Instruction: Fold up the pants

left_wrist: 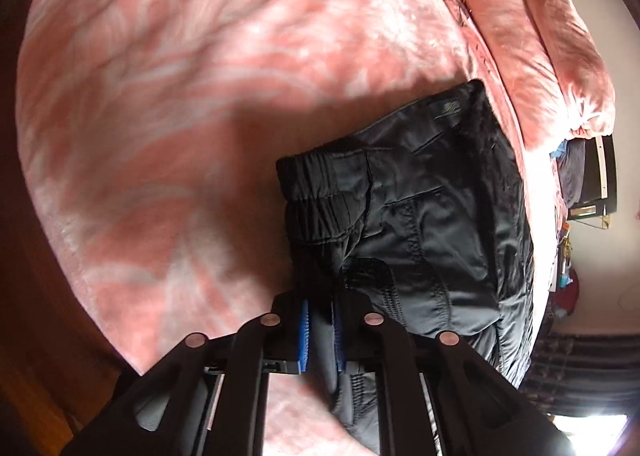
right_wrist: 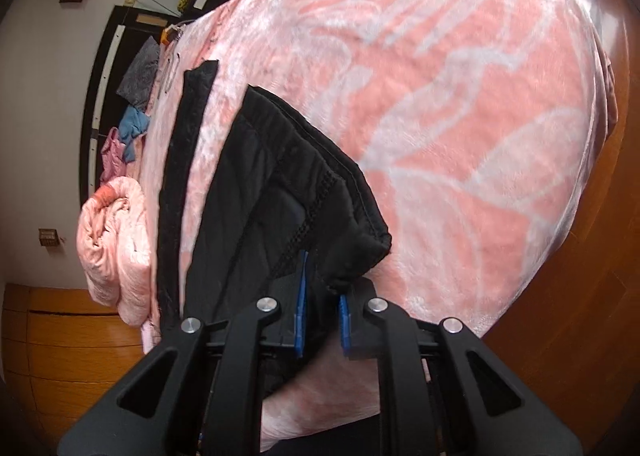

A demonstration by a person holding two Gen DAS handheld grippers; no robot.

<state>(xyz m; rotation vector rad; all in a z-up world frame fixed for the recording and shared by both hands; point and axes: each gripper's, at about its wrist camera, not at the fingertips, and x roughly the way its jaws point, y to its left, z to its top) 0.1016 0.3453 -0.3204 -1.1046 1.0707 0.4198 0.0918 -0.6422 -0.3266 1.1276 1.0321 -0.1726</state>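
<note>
Left gripper (left_wrist: 320, 330), lower centre of the left wrist view: the blue pads (left_wrist: 305, 330) are pressed together on a fold of the dark pants (left_wrist: 420, 224). The fabric bunches between them and hangs below the jaws.

Right gripper (right_wrist: 322, 320), lower centre of the right wrist view: the jaws pinch the hemmed edge of the same pants, with cloth between the blue pads.

Position of the task item: the pants lie on the pink patterned blanket (left_wrist: 180, 76). The elastic waistband (left_wrist: 320, 200) shows at centre frame in the left view.

Risks, as judged from this state:
- Each grip holds only a thin margin of slick fabric. A sharp pull could slip the cloth free.
- Uneven travel of the two grippers would skew the fold and leave the edges misaligned.
- The plush blanket may drag on the lower layer and wrinkle it.

Far field: a rolled pink quilt (right_wrist: 116, 248) sits at the left edge in the right view.

Containers: a wooden drawer unit (right_wrist: 48, 336) stands at lower left with its drawers closed. Contents cannot be determined.
</note>
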